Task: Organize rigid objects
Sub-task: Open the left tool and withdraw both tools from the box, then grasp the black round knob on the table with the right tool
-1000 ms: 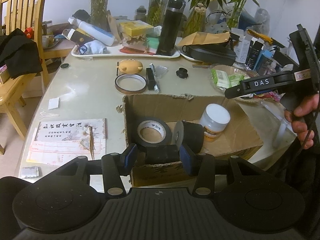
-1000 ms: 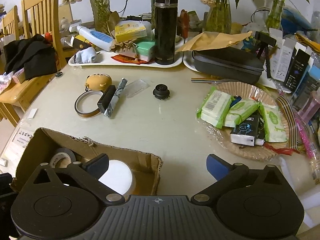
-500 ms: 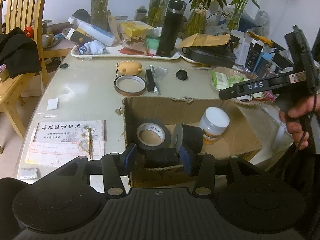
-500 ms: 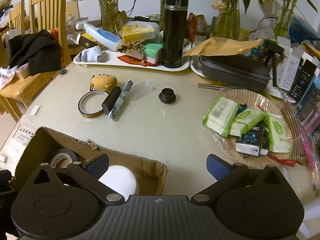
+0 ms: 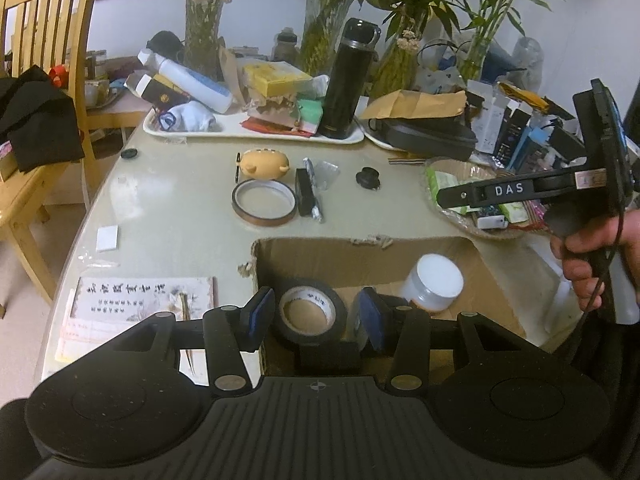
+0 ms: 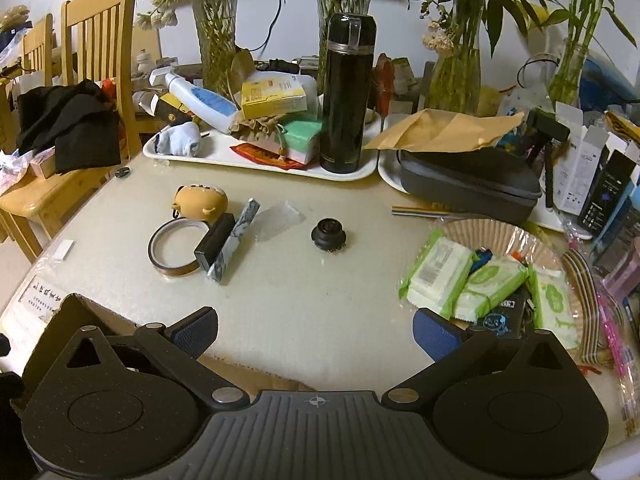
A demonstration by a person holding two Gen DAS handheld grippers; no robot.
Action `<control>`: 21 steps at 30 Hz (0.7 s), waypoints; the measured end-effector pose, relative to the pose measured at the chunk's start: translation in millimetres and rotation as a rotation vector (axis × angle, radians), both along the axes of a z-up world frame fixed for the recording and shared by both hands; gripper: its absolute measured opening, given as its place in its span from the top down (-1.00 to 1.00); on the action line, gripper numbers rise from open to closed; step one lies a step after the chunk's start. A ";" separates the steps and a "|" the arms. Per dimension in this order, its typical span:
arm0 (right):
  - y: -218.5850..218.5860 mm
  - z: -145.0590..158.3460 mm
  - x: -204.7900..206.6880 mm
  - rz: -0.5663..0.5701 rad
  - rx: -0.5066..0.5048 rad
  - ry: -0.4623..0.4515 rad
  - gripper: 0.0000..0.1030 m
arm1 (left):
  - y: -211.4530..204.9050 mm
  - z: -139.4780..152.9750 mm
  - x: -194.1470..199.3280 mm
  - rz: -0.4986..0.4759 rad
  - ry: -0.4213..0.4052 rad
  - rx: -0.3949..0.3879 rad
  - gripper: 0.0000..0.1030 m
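Going left to right on the counter (image 6: 340, 300): the thin amber tape ring (image 6: 176, 252) at about 10 o'clock from the right gripper (image 6: 316, 332) looks light, stiff and slick, so I'd pinch across its rim rather than the flat face. The black block (image 6: 214, 240) leaning on it and the small black knob (image 6: 328, 236) at 12 are rigid, easy side grabs. The left gripper (image 5: 316, 316) hangs over the cardboard box (image 5: 360, 248), jaws spread with nothing pinched. The right jaws are wide apart and empty too.
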State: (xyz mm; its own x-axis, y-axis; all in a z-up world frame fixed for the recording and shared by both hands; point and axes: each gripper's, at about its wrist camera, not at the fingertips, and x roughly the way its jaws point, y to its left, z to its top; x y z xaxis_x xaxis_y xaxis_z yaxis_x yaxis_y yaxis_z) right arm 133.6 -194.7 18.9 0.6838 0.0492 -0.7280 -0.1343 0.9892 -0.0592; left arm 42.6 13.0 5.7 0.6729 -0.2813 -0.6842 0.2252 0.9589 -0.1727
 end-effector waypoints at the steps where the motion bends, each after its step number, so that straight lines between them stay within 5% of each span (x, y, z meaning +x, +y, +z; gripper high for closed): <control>1: 0.2 -0.8 1.7 0.007 -0.001 -0.002 -1.00 | -0.1 0.3 1.6 0.001 0.000 -0.002 0.10; 11: 0.1 -8.8 22.1 0.065 0.005 0.001 -0.95 | -1.2 4.5 25.8 -0.006 -0.008 -0.005 0.10; 21: 0.1 -16.4 54.3 0.087 0.030 0.028 -0.59 | 1.6 3.2 53.6 0.015 0.002 -0.028 0.10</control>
